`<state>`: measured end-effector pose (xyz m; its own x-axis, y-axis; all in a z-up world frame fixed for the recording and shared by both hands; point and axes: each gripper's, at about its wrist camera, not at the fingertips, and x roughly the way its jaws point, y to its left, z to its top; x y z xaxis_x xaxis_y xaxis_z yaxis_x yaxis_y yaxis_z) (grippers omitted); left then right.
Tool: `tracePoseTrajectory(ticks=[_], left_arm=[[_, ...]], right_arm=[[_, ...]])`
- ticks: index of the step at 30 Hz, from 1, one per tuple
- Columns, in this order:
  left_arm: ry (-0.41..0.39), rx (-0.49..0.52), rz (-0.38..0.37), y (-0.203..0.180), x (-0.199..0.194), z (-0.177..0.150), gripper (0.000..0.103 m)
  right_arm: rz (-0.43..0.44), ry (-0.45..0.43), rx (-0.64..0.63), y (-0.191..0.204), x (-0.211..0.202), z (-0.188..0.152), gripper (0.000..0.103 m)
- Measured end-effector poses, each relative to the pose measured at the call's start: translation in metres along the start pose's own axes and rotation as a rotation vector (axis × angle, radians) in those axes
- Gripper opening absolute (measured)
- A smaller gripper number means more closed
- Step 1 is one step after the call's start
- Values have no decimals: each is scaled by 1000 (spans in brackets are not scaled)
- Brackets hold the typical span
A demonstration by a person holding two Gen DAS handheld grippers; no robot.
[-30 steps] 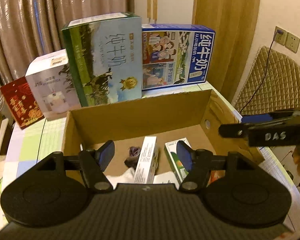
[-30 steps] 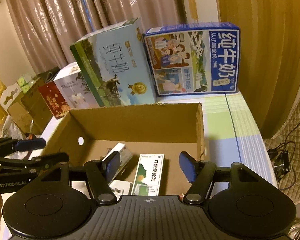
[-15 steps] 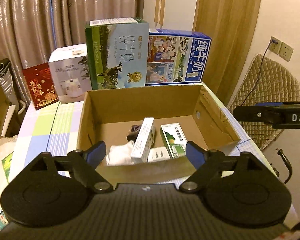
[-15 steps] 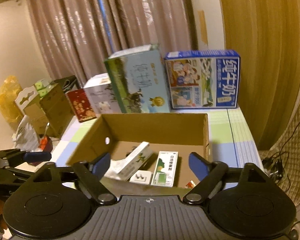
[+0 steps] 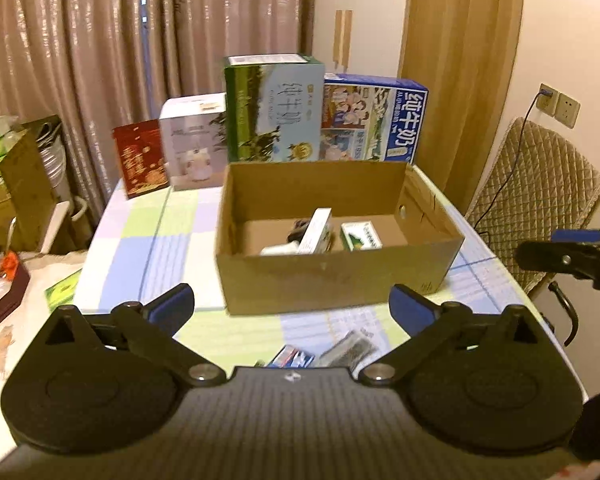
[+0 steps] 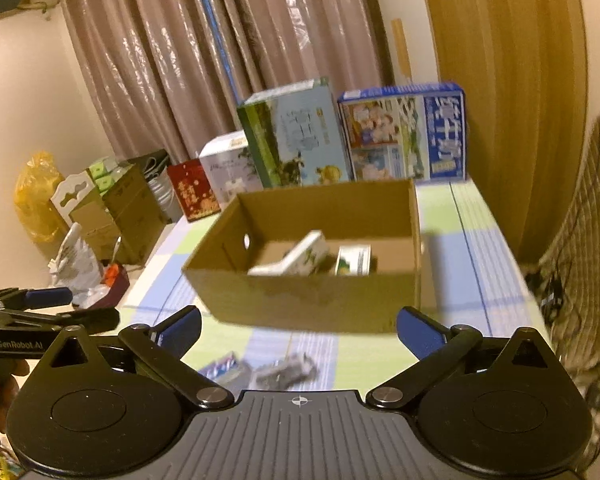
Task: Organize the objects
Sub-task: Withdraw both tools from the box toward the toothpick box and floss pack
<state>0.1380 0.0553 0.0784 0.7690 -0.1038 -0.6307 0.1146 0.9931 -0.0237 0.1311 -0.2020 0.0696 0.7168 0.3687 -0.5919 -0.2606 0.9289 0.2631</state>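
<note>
Left wrist view: the left gripper (image 5: 292, 308) has pulled back from the box (image 5: 332, 280), its jaws just opened wide and empty, with two small packets (image 5: 320, 354) on the table just ahead. The right gripper (image 6: 298, 330) has done the same, jaws wide, nothing between them. Farther off, the box holds the cartons (image 5: 320, 230), so I judge that drop done and the packets next.

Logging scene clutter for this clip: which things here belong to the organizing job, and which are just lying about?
Job:
- cardboard box, small cartons inside
- white carton and green carton in it
- two packets on the tablecloth in front of it
- left gripper and right gripper, both open, empty

Lying about:
- milk cartons, red bag behind
- quilted chair
</note>
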Motion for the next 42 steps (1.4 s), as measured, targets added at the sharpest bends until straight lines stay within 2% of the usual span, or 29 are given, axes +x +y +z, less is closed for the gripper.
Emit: tracePoseTrajectory(ticks=[9,17,42], left_arm=[[59,-62,21,12,-20,-54,102],[109,-87,22,14,-22,-83,102],[141,-91,14,12,-15,-98,102]], right_arm=[[-14,84,17,3,-7,-54,101],[-16,120,11,6,-4,-73,101],[-27,132,-4,0,-1,-82,101]])
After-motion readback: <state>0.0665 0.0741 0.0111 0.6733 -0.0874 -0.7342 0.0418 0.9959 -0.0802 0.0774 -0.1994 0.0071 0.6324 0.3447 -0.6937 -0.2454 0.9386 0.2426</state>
